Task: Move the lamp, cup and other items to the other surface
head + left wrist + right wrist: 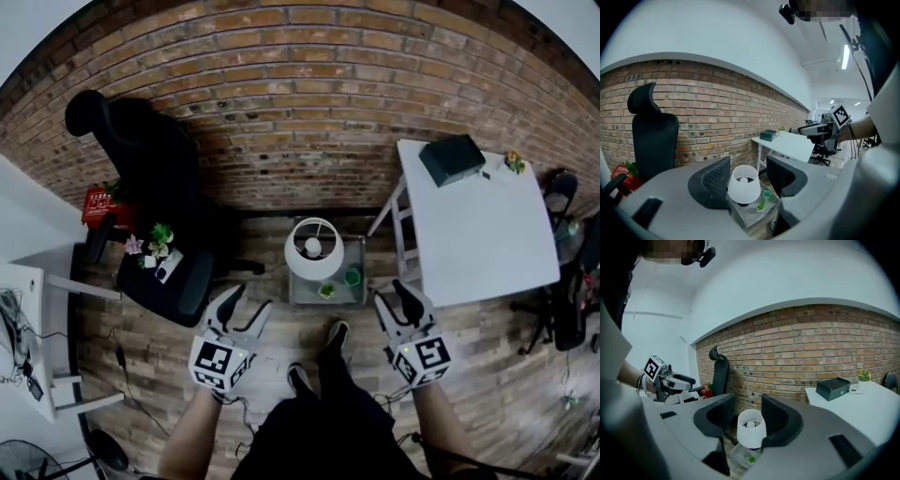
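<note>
Wht lamp (pixel 313 267), grn cup (pixel 352 277), red-brn brick wall (pixel 300 94), blk chair (pixel 150 164)

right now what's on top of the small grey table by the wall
A white lamp, a green cup and a small potted plant stand on the table. From above, the shade hides the lamp's base and the tabletop beneath it.

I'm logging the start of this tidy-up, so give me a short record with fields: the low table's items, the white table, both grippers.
Low table: gray, on the floor by the brick wall
Lamp: white shade, upright on the low table
Cup: green, right of the lamp
Small plant: at the low table's near edge
White table: to the right; black box at its far end
Left gripper: open, empty, short of the low table
Right gripper: open, empty, short of the low table
</note>
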Demonstrator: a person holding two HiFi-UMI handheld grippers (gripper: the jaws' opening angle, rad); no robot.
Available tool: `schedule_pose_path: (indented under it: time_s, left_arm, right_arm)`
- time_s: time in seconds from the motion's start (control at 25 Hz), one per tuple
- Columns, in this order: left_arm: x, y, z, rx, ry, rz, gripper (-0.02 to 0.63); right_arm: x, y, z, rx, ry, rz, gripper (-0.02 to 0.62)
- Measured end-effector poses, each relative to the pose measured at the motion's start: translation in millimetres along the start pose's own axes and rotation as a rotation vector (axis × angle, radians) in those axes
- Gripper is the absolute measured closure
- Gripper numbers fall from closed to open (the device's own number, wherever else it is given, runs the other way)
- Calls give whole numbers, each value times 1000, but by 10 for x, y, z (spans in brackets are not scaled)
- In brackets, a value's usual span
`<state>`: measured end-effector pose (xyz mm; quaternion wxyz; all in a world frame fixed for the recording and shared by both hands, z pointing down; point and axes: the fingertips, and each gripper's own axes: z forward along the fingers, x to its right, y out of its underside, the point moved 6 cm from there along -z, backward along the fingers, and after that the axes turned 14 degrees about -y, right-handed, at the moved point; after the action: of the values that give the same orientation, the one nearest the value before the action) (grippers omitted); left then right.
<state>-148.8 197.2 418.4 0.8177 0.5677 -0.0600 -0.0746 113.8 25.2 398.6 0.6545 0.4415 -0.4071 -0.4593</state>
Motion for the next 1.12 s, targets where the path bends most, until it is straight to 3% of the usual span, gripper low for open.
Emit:
schedule_pose_path:
  time_s: [0.28, 0.56, 0.96, 1.12]
  left_arm:
    - [-16, -32, 687, -166, 25, 60, 367]
    - [-16, 130, 1324, -220, 5, 135, 362]
    - [-280, 777, 2165, -322, 238, 213, 362]
    - [-359, 1153, 2539, -357, 335, 323, 362]
  right_arm:
    - [695, 47, 654, -27, -150, 10, 411]
    - [1234, 225, 1028, -86, -215, 42, 414]
    - [1462, 877, 1375, -190, -183, 106, 417]
    - [1493, 1096, 1513, -284, -134, 109, 414]
